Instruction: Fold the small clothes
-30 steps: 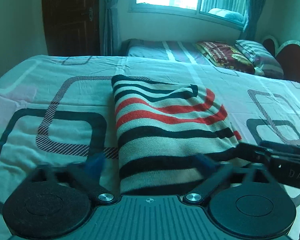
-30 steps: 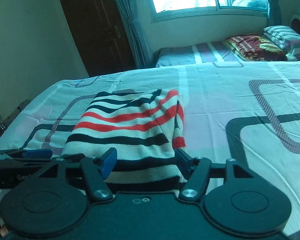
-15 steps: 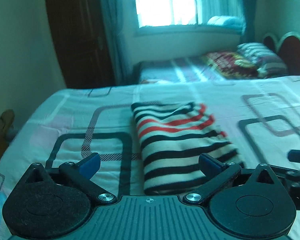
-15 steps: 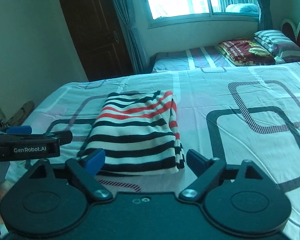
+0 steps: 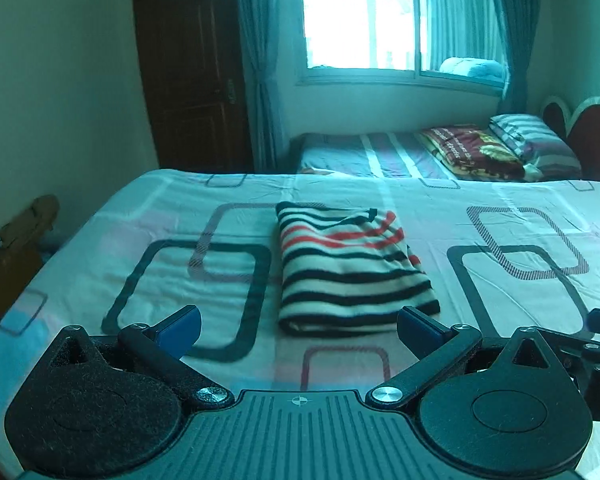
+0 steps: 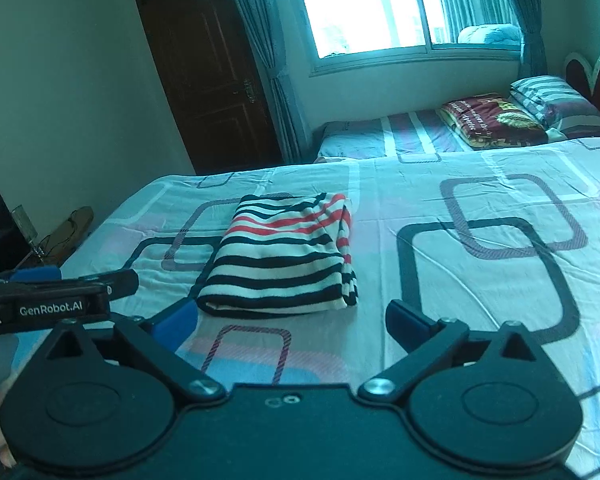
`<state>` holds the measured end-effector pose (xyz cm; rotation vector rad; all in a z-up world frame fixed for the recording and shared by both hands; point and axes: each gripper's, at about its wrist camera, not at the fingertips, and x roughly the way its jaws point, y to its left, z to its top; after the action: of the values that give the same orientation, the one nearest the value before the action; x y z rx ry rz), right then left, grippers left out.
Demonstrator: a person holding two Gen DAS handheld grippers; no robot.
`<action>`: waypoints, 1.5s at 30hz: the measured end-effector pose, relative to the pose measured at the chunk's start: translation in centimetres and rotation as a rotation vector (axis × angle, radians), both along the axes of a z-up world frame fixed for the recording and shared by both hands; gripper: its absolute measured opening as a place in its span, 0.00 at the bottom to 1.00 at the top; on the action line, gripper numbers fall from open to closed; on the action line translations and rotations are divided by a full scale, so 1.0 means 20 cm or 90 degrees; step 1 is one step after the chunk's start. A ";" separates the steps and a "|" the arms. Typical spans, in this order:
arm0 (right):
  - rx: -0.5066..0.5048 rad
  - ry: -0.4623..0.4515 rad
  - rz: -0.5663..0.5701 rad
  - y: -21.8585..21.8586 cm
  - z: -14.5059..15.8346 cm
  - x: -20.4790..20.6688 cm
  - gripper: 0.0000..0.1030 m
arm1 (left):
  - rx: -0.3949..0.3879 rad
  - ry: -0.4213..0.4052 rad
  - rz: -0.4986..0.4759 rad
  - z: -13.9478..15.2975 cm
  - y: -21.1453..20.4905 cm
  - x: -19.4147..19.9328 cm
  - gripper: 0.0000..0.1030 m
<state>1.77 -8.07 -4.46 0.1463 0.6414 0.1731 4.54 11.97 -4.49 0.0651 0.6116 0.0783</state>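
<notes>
Left wrist view: the left hand-held gripper (image 5: 298,326) hangs low over the near part of the bed with the pale sheet printed in dark and purple rounded rectangles (image 5: 380,200). Its blue-padded jaws stand wide apart with nothing between them. Straight ahead, a little right of the centre line, lies the folded knit garment in cream, black and red stripes (image 5: 348,268), flat on the sheet and clear of the pads. It forms a neat oblong whose long axis runs away from the camera toward the window; the stripes cross it, the red ones at the far end. The near short edge is a rolled fold facing the gripper.

Right wrist view: the right hand-held gripper (image 6: 292,324) also has its jaws spread and empty. The same garment (image 6: 284,256) sits ahead and slightly left of its centre line, near but untouched, long axis again pointing away, stacked loose edges along its right side. The left tool shows at the frame's left edge.

Both grippers look about equally near. The fold appears finished; any next move would likely start at that near edge.
</notes>
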 end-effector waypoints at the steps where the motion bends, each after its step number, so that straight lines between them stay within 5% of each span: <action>1: -0.013 -0.011 -0.002 0.00 0.01 -0.03 0.99 | 0.007 0.000 0.008 0.00 -0.02 -0.04 1.00; 7: -0.077 -0.015 -0.050 0.01 0.07 -0.14 0.99 | 0.010 0.023 0.016 -0.01 -0.11 -0.23 1.00; 19: -0.095 -0.053 -0.062 -0.05 0.14 -0.33 0.99 | -0.016 0.018 0.025 0.06 -0.18 -0.41 1.00; 45: -0.104 -0.058 -0.051 -0.03 0.14 -0.35 0.99 | -0.007 0.017 0.035 0.06 -0.17 -0.41 1.00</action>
<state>-5.22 -8.76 -1.60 0.0059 0.5552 0.0493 -3.59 8.57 -3.26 0.0393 0.6404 0.1277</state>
